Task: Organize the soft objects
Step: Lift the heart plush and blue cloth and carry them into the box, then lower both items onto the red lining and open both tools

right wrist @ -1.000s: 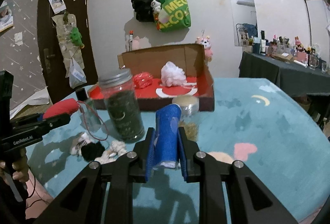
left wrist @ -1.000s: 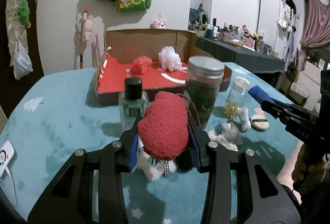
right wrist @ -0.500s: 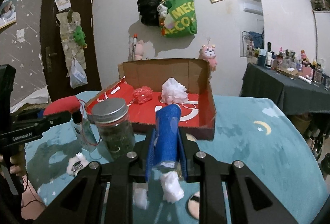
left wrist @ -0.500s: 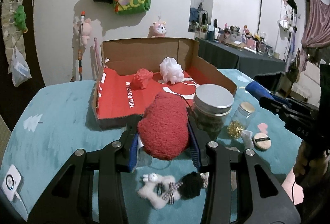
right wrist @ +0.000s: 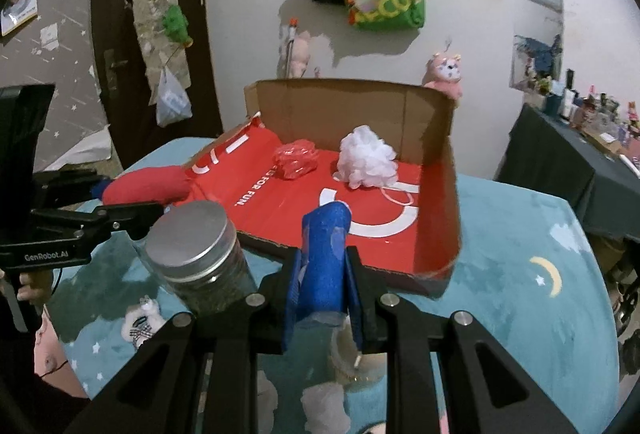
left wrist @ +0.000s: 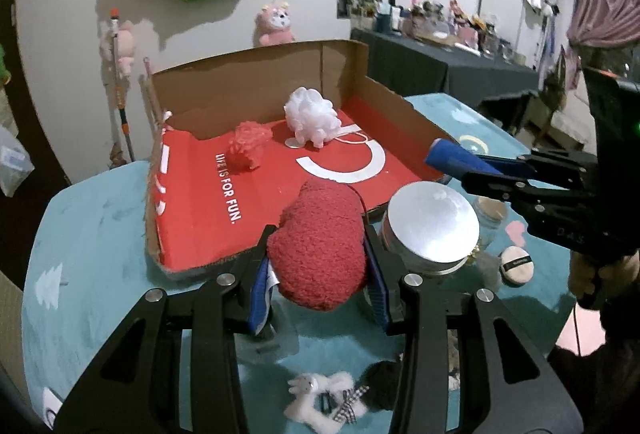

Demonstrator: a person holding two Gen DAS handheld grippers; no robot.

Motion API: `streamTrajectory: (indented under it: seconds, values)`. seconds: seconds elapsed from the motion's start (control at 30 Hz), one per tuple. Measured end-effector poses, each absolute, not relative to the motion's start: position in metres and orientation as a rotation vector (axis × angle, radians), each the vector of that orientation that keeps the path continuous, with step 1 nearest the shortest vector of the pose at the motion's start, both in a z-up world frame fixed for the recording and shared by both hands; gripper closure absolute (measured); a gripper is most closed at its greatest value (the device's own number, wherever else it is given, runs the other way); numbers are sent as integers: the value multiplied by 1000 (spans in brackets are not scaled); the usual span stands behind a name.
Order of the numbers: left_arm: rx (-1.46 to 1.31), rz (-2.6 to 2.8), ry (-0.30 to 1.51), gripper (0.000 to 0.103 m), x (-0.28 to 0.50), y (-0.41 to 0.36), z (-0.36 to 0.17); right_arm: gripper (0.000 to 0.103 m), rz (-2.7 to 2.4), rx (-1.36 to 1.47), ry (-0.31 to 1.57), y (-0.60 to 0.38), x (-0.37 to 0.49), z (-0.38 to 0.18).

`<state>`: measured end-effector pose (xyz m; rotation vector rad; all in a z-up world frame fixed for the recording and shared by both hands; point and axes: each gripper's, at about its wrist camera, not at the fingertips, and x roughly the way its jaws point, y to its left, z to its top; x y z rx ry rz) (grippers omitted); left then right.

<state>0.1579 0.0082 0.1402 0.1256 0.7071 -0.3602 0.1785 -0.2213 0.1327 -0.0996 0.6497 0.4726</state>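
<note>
My left gripper [left wrist: 320,240] is shut on a red fuzzy plush [left wrist: 320,254] and hangs above the table, just short of the near edge of the red-lined cardboard box [left wrist: 192,202]. My right gripper [right wrist: 325,258] is shut on a blue soft roll [right wrist: 326,234], also in front of the box [right wrist: 452,194]. In the box lie a white mesh puff [left wrist: 312,116] and a red mesh puff [left wrist: 248,146]; the right wrist view shows the white puff [right wrist: 366,162] and the red puff [right wrist: 296,158] too. Each view shows the other gripper at its side.
A tall jar with a silver lid [left wrist: 430,230] stands on the teal table between the grippers. A small white and black plush [left wrist: 324,398], a round powder puff [left wrist: 516,266] and a small cork-lidded jar [left wrist: 490,210] lie near it. A person's hand [right wrist: 28,286] holds the left gripper.
Both grippers have risen and moved toward the box with their loads. The box now looks closer and is seen more from above; the jar and table clutter have dropped lower in view.
</note>
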Motion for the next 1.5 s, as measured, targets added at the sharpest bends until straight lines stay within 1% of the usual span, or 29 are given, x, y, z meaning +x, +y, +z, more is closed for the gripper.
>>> streamTrajectory:
  seconds: [0.43, 0.7, 0.9, 1.1, 1.43, 1.5]
  values:
    - [225, -419, 870, 64, 232, -3, 140, 80, 568, -136, 888, -200, 260, 131]
    - [253, -459, 1001, 64, 292, -12, 127, 80, 551, -193, 1037, -184, 320, 119]
    - [307, -432, 1036, 64, 329, -19, 107, 80, 509, -225, 1085, -172, 358, 104]
    - [341, -344, 1086, 64, 359, -11, 80, 80, 432, -274, 1142, -167, 384, 81]
    - [353, -191, 1130, 64, 377, 24, 56, 79, 336, -329, 1154, -176, 396, 72]
    - [348, -191, 1129, 62, 376, 26, 55, 79, 332, -331, 1160, -178, 396, 70]
